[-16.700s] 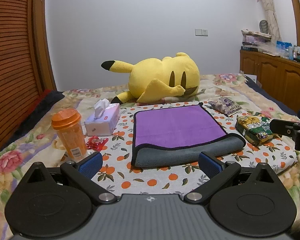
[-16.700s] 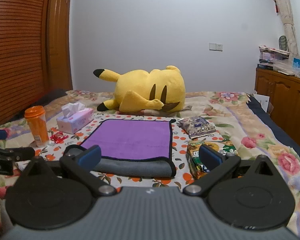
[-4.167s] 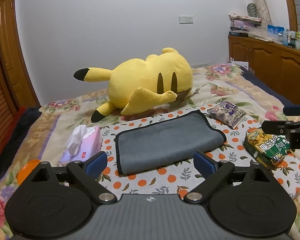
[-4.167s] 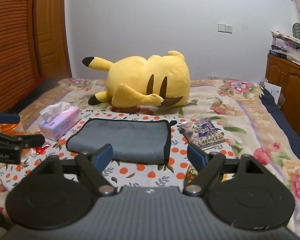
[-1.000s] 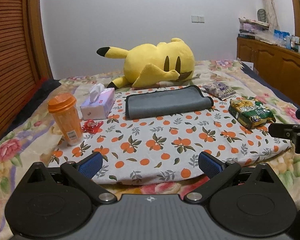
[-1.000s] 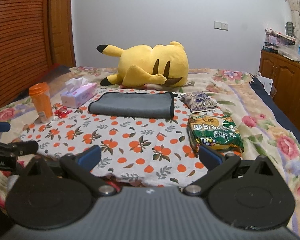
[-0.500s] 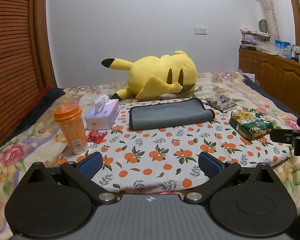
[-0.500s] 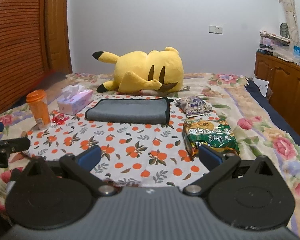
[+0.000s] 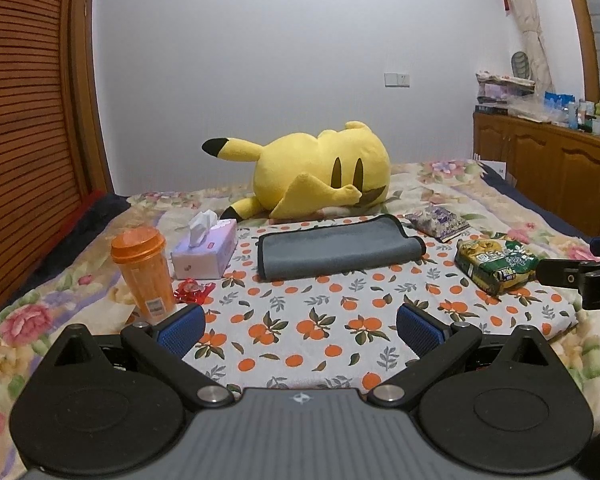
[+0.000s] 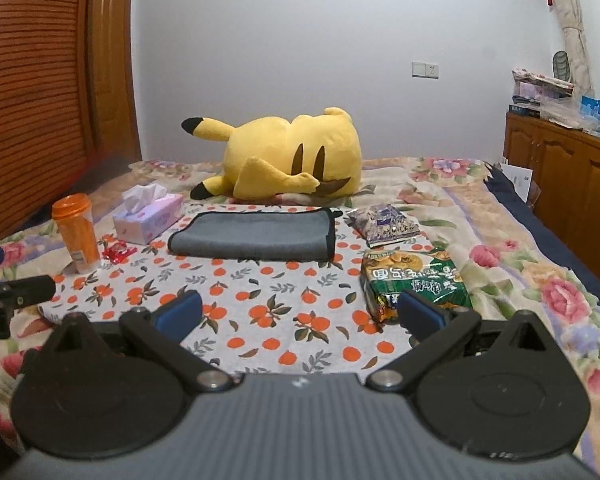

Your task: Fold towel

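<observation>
The towel (image 9: 336,246) lies folded, grey side out with a black edge, at the far side of the orange-print cloth (image 9: 320,320) on the bed. It also shows in the right wrist view (image 10: 252,236). My left gripper (image 9: 300,326) is open and empty, held well back from the towel over the cloth's near edge. My right gripper (image 10: 298,312) is open and empty, also well back from the towel. Each gripper's side shows at the edge of the other's view.
A yellow plush toy (image 9: 320,172) lies behind the towel. An orange cup (image 9: 142,272), a tissue box (image 9: 206,252) and a red wrapper (image 9: 192,291) sit left. A green snack bag (image 9: 496,264) and a purple packet (image 9: 438,222) sit right. Wooden cabinets (image 9: 552,176) stand far right.
Both grippers moved slightly forward and a little lower over the last second, so the towel looks nearer. The towel, folded to a grey strip earlier, has not moved.
</observation>
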A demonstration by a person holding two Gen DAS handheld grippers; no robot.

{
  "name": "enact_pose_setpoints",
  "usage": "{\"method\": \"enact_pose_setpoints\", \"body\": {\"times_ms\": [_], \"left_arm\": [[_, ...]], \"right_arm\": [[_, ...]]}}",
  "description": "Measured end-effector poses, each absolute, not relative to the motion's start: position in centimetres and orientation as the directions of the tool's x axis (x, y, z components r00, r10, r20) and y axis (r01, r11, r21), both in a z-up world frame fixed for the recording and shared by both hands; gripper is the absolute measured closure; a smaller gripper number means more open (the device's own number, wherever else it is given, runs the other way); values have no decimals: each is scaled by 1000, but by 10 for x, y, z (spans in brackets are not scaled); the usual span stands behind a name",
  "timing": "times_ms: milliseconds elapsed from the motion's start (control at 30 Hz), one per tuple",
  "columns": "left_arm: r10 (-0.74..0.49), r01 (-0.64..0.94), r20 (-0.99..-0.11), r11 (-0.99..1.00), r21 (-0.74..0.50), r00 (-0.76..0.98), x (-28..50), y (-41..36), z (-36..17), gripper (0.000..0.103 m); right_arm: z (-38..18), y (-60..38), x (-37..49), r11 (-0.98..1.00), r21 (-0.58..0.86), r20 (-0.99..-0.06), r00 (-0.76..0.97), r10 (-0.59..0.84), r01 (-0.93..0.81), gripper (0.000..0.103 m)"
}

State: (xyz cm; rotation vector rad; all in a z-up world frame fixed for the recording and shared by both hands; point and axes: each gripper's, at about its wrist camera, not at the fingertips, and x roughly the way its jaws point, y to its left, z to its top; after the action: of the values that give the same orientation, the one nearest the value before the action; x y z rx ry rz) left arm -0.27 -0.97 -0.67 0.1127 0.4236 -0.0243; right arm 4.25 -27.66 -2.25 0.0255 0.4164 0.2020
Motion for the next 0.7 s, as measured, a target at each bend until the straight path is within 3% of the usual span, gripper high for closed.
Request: {"method": "enact_pose_setpoints", "body": {"times_ms": [700], "left_arm": [[-8,41,-347,995,88,938,-9,-8,1,0]], "right_arm": [[-18,-281,34,982,65,-338,922,190,-179,0]]}}
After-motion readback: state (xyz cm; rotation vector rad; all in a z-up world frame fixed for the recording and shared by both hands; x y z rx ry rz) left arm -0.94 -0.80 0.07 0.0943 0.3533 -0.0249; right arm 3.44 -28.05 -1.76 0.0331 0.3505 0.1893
